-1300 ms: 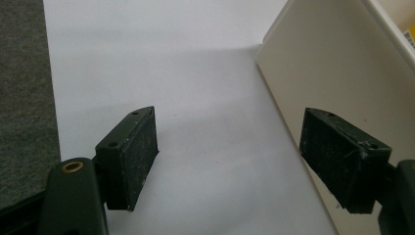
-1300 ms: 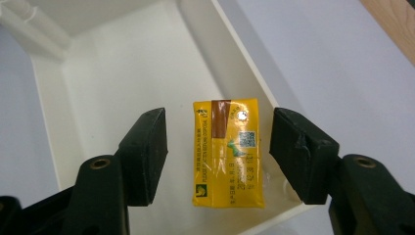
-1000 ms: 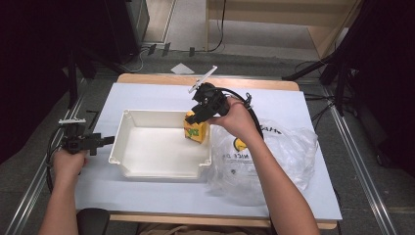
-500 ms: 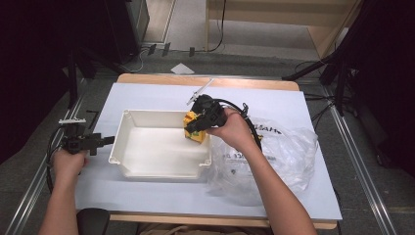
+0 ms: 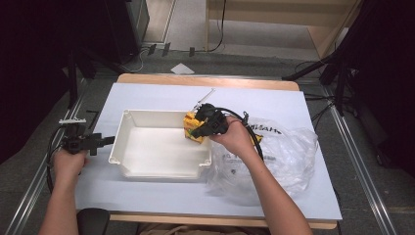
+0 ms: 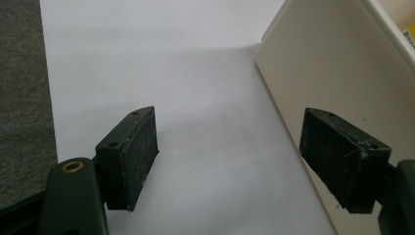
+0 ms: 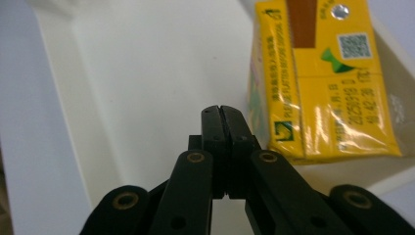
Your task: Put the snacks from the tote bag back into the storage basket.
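Yellow carton [image 5: 192, 128] already inside the white tray [image 5: 147, 166] at its right wall, centre of frame; right gripper [image 7: 225, 117] closed on nothing beside it, left gripper [image 6: 244, 147] spread open outside the tray's left wall; plastic bag [image 5: 288, 152] at right.

Both grippers are black. The left gripper [image 6: 244, 161] has flat, scuffed rectangular pads [image 6: 134, 156] with small screw holes and a brass-ringed pivot behind them. The right gripper [image 7: 225, 127] has brass-ringed linkage arms and a black cable [image 5: 244, 125] looping behind it.
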Action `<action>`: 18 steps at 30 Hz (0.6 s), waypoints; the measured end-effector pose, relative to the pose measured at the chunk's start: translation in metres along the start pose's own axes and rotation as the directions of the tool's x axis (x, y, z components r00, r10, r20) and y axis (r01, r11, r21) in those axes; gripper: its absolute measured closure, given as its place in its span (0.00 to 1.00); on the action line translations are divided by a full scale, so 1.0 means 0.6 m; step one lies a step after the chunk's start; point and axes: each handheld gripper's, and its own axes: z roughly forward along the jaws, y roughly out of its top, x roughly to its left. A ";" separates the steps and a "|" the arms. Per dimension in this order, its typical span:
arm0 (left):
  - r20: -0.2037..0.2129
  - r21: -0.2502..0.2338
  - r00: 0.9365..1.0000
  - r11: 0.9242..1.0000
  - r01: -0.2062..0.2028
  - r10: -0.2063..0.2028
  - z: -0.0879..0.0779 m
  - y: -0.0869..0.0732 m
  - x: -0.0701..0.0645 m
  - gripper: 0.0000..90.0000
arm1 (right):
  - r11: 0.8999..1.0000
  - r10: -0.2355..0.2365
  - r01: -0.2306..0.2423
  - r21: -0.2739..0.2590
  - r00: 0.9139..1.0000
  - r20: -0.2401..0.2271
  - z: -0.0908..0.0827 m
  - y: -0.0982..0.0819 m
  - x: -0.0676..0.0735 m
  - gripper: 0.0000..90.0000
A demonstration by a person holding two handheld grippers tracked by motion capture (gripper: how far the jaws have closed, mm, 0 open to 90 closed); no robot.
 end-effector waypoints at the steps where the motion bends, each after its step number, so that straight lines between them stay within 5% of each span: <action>1: 0.000 -0.001 1.000 1.000 0.000 0.000 0.000 0.000 0.000 0.26 | 1.000 0.006 -0.006 0.000 1.000 -0.004 0.001 -0.002 -0.002 1.00; 18: 0.001 0.001 1.000 1.000 0.001 -0.001 0.000 0.000 0.000 0.26 | 1.000 0.022 -0.022 0.007 0.999 0.043 -0.001 -0.015 -0.020 1.00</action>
